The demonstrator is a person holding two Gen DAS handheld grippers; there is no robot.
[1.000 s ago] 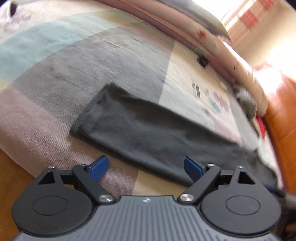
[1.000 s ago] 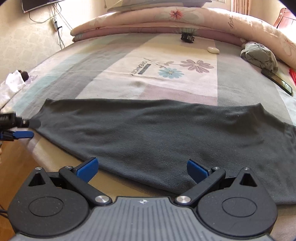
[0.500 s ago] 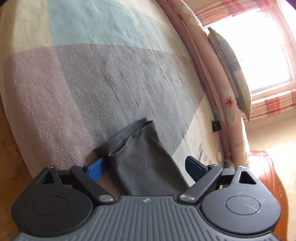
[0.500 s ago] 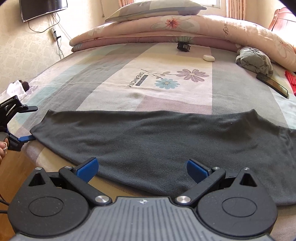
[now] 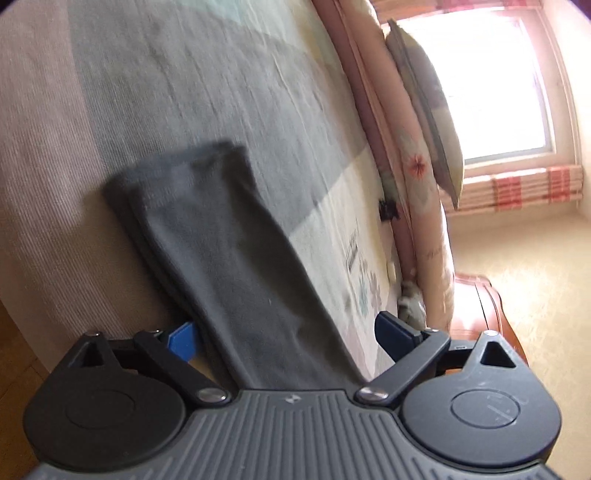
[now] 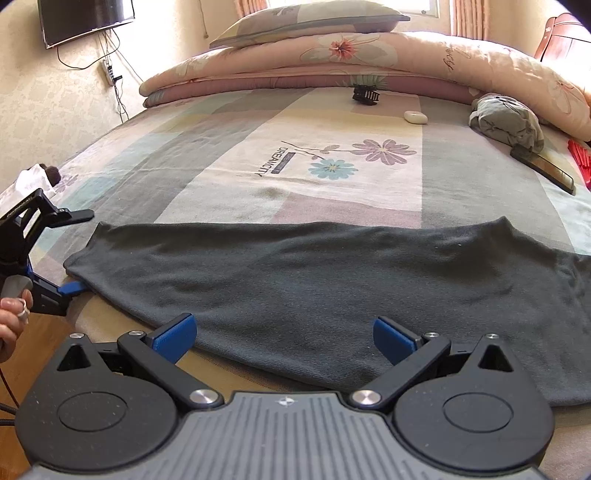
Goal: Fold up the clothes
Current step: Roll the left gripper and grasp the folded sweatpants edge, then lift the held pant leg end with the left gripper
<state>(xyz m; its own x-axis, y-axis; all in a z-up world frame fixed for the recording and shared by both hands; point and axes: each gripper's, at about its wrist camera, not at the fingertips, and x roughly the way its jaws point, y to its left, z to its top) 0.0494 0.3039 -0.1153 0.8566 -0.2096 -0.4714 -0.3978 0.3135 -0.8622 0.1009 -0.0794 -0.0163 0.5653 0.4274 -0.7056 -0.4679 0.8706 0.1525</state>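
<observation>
One dark grey garment (image 6: 332,295) is what I have to work with, stretched long and flat across the near side of the bed (image 6: 229,162), its lower edge close to the bed's edge. From the right wrist view it runs from a narrow end at the left to a wider part that leaves the picture at the right. From the left wrist view I see that narrow end (image 5: 207,229) head-on, a hemmed opening, blurred.

My left gripper (image 5: 284,336) has just been opening its jaws and they now stand wide, with the narrow end of the garment lying between the blue pads; I see no pad pressing on the cloth. In the right wrist view the same gripper (image 6: 77,251) sits at the garment's left tip, turned so one finger is above the cloth and the other low at the bed's edge, with a hand (image 6: 13,314) on its grip.

My right gripper (image 6: 284,336) is spread wide too and grips nothing; it hovers over the garment's near edge.

Further out on the bed's patchwork sheet lie a black hair clip (image 6: 365,94), a small white case (image 6: 415,117), a bundled grey-green cloth (image 6: 506,120) and a dark flat bar (image 6: 543,168). A folded floral quilt (image 6: 369,51) with a pillow (image 6: 306,18) on top lines the far side.
</observation>
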